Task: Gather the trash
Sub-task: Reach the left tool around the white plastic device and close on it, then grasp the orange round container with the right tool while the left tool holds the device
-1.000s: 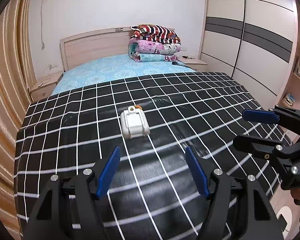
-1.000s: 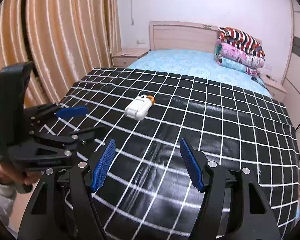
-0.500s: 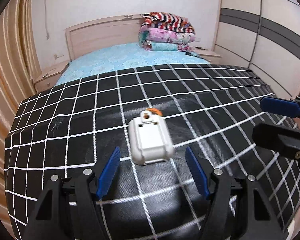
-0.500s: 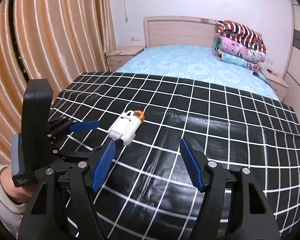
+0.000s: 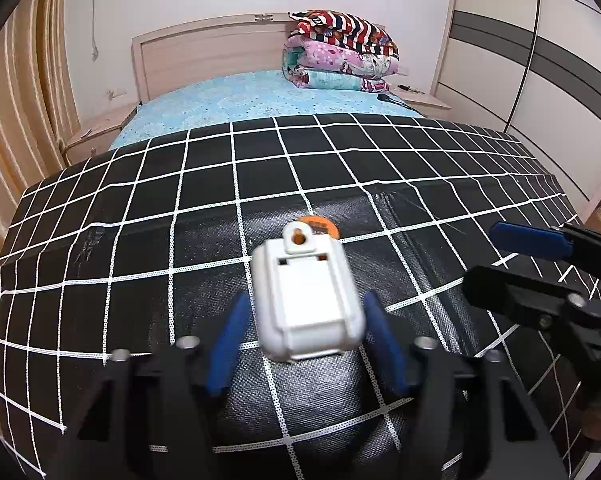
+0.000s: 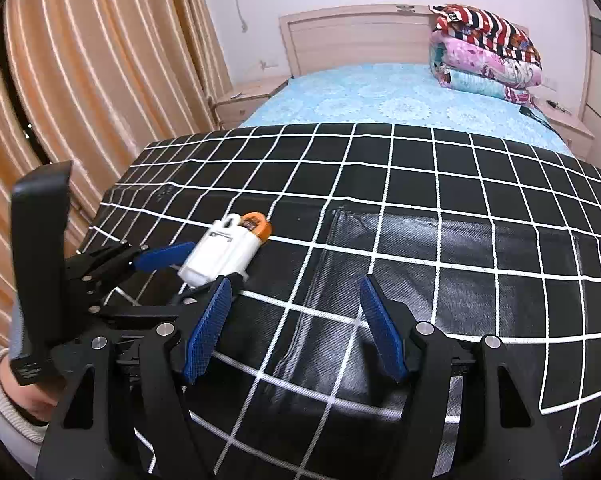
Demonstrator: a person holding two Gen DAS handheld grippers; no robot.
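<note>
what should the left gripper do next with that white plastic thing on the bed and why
Probably finish closing: the left gripper already has its blue fingers on either side of the white plastic container, and it is closing, with the container still lying on the black checked cover.

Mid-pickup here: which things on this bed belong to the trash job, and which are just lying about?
For the job:
- white plastic container with an orange cap, lying on the black checked mat
- left claw, closing with the container between its pads
- right claw, open, nothing between its pads

Lying about:
- folded quilts
- blue bedsheet
- curtain
</note>
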